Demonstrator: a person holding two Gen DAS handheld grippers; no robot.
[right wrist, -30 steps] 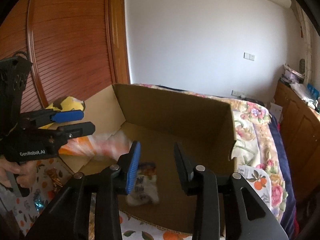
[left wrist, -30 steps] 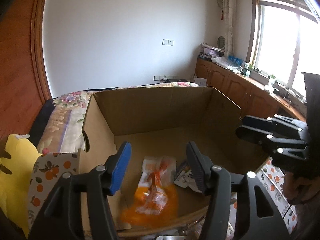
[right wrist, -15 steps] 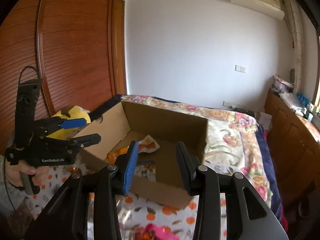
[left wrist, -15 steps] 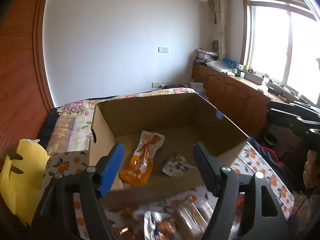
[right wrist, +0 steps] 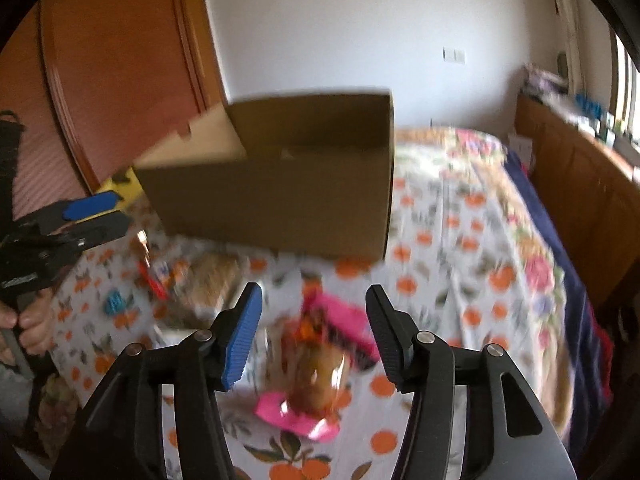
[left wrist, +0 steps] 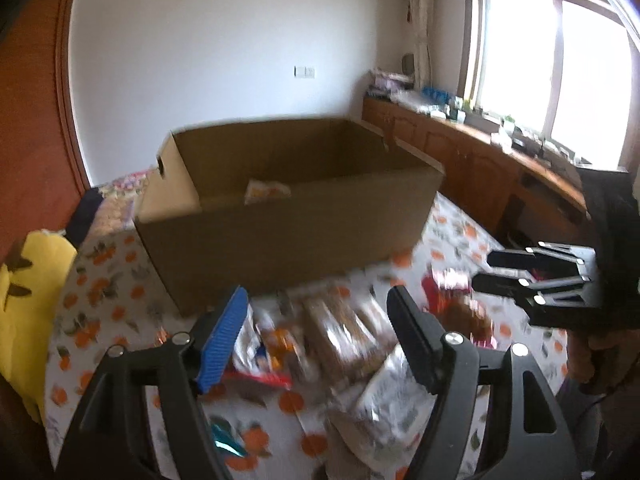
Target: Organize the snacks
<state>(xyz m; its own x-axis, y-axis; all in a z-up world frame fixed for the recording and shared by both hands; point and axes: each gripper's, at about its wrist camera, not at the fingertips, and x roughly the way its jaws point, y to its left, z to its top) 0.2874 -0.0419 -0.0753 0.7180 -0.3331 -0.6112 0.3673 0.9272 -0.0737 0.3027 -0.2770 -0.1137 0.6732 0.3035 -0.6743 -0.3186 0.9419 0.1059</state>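
An open cardboard box [left wrist: 288, 224] stands on the bed, and the top of an orange snack packet [left wrist: 266, 190] shows inside it. In front of the box lies a blurred heap of snack packets [left wrist: 340, 332]. My left gripper [left wrist: 316, 336] hangs open above that heap, nothing between its fingers. In the right wrist view the box [right wrist: 280, 184] is ahead and a pink packet with brown snacks [right wrist: 316, 364] lies on the cloth below my right gripper [right wrist: 312, 332]. Its jaws are opening and its pads stand clear of the packet. Each gripper shows in the other's view: the right [left wrist: 540, 276], the left [right wrist: 80, 220].
An orange-patterned cloth [right wrist: 460, 240] covers the bed. A yellow cushion [left wrist: 24, 288] lies at the left. Wooden cabinets [left wrist: 480, 160] run under the window at the right, and a wooden wardrobe [right wrist: 100, 80] stands at the left. A hand [right wrist: 32, 324] grips the left tool.
Both grippers have pulled back out of the box and lowered over the packets in front of it. Both stand wider open. The orange packet and a small packet were left in the box.
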